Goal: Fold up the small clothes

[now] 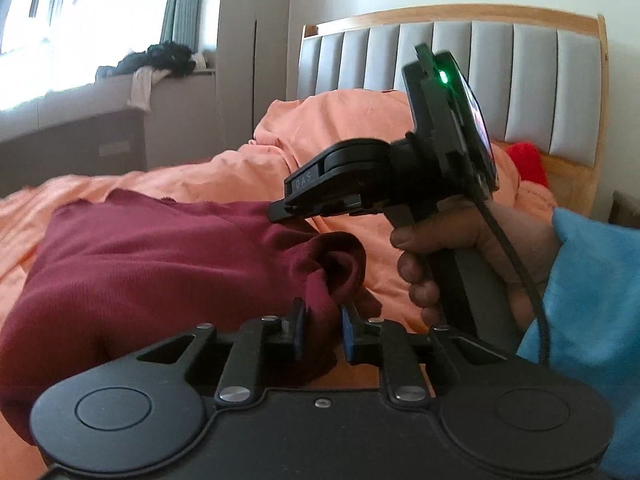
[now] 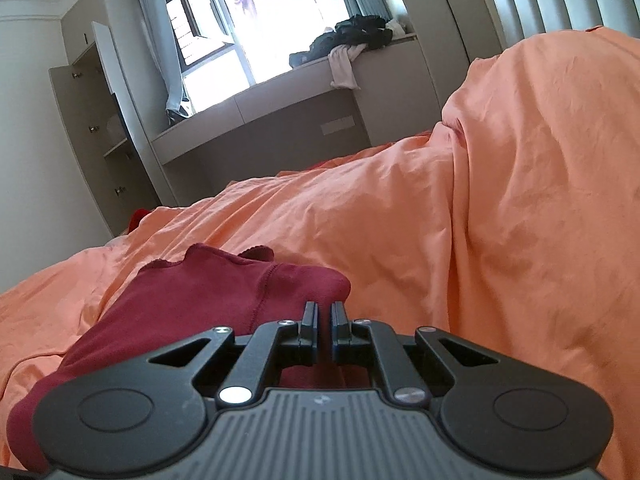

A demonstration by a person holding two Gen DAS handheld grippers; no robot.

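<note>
Where curtains [image 2: 164, 52] hang, rumpled orange duvet [image 2: 460, 220].

The dark red garment [image 1: 132, 264] runs out of the left wrist view at its left edge, and its near part is hidden behind the left tool [image 1: 322, 326]. The right tool's [image 1: 280, 210] fingertips are covered by a fold of cloth. In the right wrist view the garment's [image 2: 180, 312] near end disappears under the tool body [image 2: 323, 322]. The clothes heaped on the window ledge [image 2: 352, 40] are too small to identify.
</note>
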